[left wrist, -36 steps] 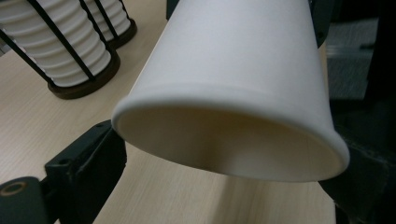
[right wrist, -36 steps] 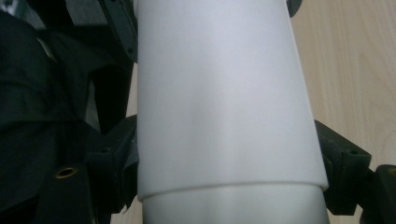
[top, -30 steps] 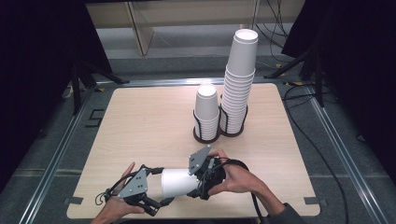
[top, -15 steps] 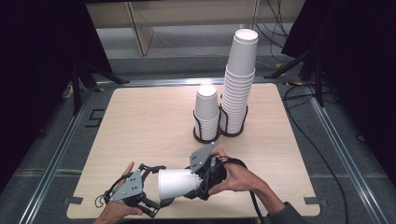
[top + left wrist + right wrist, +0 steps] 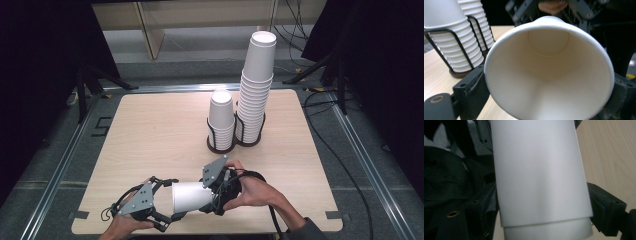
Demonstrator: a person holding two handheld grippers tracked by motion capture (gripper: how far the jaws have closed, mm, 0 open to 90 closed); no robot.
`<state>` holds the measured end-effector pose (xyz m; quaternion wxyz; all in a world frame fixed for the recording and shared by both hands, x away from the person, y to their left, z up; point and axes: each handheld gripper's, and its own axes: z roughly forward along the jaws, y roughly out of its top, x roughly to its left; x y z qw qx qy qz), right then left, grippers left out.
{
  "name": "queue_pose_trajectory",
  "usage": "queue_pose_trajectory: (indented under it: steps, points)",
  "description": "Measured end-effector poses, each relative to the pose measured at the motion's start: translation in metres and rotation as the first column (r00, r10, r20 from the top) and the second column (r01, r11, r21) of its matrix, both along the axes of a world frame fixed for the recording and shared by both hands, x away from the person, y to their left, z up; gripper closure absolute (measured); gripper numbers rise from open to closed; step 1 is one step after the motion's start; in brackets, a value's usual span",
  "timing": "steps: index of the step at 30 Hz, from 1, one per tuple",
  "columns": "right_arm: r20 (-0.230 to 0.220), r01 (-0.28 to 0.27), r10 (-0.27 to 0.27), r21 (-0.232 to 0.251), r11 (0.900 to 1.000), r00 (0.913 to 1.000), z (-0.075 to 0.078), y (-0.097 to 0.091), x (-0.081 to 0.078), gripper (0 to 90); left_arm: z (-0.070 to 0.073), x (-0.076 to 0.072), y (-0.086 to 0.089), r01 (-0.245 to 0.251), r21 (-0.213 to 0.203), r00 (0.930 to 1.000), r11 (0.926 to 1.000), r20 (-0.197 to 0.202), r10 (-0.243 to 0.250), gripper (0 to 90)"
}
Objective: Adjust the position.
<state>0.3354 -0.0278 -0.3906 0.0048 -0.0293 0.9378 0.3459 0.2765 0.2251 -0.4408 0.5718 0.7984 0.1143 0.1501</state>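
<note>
White paper cups (image 5: 190,196), 2 nested and lying sideways low over the pale wooden table (image 5: 150,130), sit between both tools. The left gripper (image 5: 172,216), whose jaws have just been closing, clasps the wide rim; the right gripper (image 5: 212,200) clamps the base end. Squeezing harder could crush the thin rim, I judge. Both grippers' pad contact is hard to make out.
</note>
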Motion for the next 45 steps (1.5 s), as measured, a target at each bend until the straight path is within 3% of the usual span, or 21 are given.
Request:
queue_pose_trajectory:
  steps: [1,2,3,8,9,13,14,22,29,35,39,43,45]
  points:
    - [0.009,0.000,0.000,-0.005,1.0000,1.0000,0.001,0.000,-0.001,18.1,-0.001,0.000,-0.001,-0.001,-0.004,1.0000,1.0000,-0.004,0.001,9.2]
    - [0.044,0.015,-0.013,-0.040,0.9991,0.9989,0.004,0.001,-0.005,17.1,-0.001,0.000,-0.002,-0.013,0.030,0.9999,0.9995,-0.006,0.013,9.4]
    - [0.062,0.017,-0.013,-0.053,0.9985,0.9980,0.004,0.002,-0.007,17.1,-0.001,0.000,-0.002,-0.013,0.030,0.9999,0.9995,-0.006,0.013,9.4]
    - [0.124,0.023,-0.010,-0.103,0.9944,0.9922,0.005,0.010,-0.017,17.2,0.000,-0.002,-0.007,-0.019,0.066,0.9997,0.9976,-0.014,0.020,9.5]
    - [0.124,0.023,-0.010,-0.103,0.9944,0.9922,0.005,0.010,-0.017,17.2,0.001,-0.002,-0.007,-0.025,0.098,0.9996,0.9949,-0.011,0.026,9.5]
    - [0.188,0.022,0.005,-0.140,0.9900,0.9822,0.000,0.018,-0.019,17.1,0.000,-0.002,-0.008,-0.030,0.105,0.9993,0.9940,-0.019,0.032,9.7]
    - [0.218,0.005,0.028,-0.149,0.9888,0.9756,-0.002,0.020,-0.019,17.2,0.000,-0.003,-0.008,-0.030,0.116,0.9992,0.9928,-0.025,0.033,9.8]
    - [0.231,0.006,0.031,-0.161,0.9869,0.9724,-0.008,0.027,-0.021,17.9,0.001,-0.003,-0.009,-0.030,0.118,0.9991,0.9925,-0.027,0.034,9.9]
    - [0.252,-0.021,0.067,-0.179,0.9836,0.9654,-0.014,0.035,-0.023,19.2,0.000,-0.004,-0.011,-0.021,0.125,0.9993,0.9919,-0.028,0.025,9.9]
    - [0.238,-0.028,0.069,-0.172,0.9847,0.9688,-0.017,0.037,-0.022,20.3,0.000,-0.003,-0.012,-0.021,0.135,0.9995,0.9906,-0.021,0.024,9.7]
    - [0.224,-0.024,0.059,-0.156,0.9875,0.9728,-0.018,0.036,-0.021,20.4,-0.002,-0.002,-0.010,-0.016,0.119,0.9992,0.9927,-0.036,0.020,8.1]
    - [0.213,-0.034,0.061,-0.127,0.9913,0.9752,-0.018,0.035,-0.018,20.4,-0.002,0.000,-0.008,-0.032,0.059,0.9983,0.9977,-0.046,0.035,5.3]
    - [0.165,-0.026,0.039,-0.078,0.9966,0.9855,-0.017,0.031,-0.015,20.7,-0.001,0.000,-0.006,-0.034,0.026,0.9983,0.9991,-0.046,0.036,5.5]
